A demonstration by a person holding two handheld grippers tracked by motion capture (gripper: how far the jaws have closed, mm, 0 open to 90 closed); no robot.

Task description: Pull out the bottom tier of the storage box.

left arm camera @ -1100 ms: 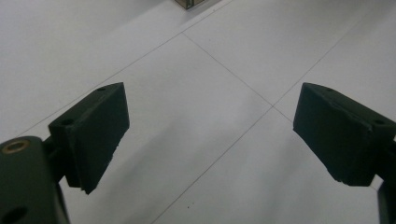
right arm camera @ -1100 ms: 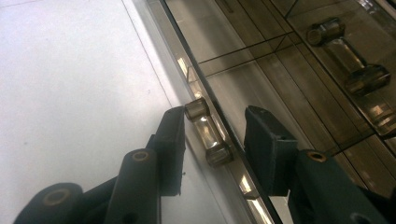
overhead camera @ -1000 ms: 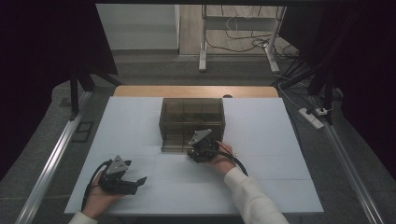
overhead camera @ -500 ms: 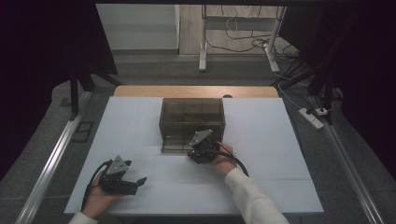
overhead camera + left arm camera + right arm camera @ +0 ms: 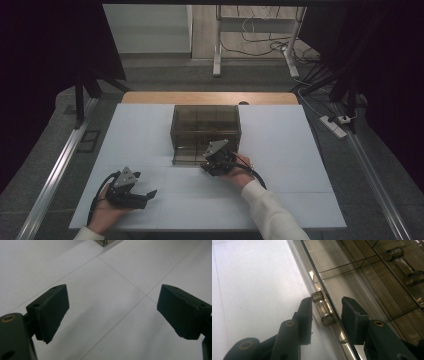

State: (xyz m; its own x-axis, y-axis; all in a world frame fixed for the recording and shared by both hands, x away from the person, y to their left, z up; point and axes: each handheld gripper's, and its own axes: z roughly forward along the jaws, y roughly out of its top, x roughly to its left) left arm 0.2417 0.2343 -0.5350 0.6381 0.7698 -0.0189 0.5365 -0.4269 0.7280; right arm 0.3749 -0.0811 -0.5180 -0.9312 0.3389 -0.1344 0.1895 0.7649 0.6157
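The drawer handle point(image 5: 323, 310) sits between the right tongs point(image 5: 325, 311) (untouched).

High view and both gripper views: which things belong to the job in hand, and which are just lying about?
In the job:
- smoked clear drawer box
- its lower drawer handle, between the right gripper's jaws
- right gripper, jaws closing around that handle, pads not yet pressing

Lying about:
- left gripper, open over bare table
- white table
- power strip on the floor
- upper handle

box point(image 5: 205, 131): mid-table point(image 5: 280, 140) | right gripper point(image 5: 216, 161): at its front | left gripper point(image 5: 150, 193): near-left
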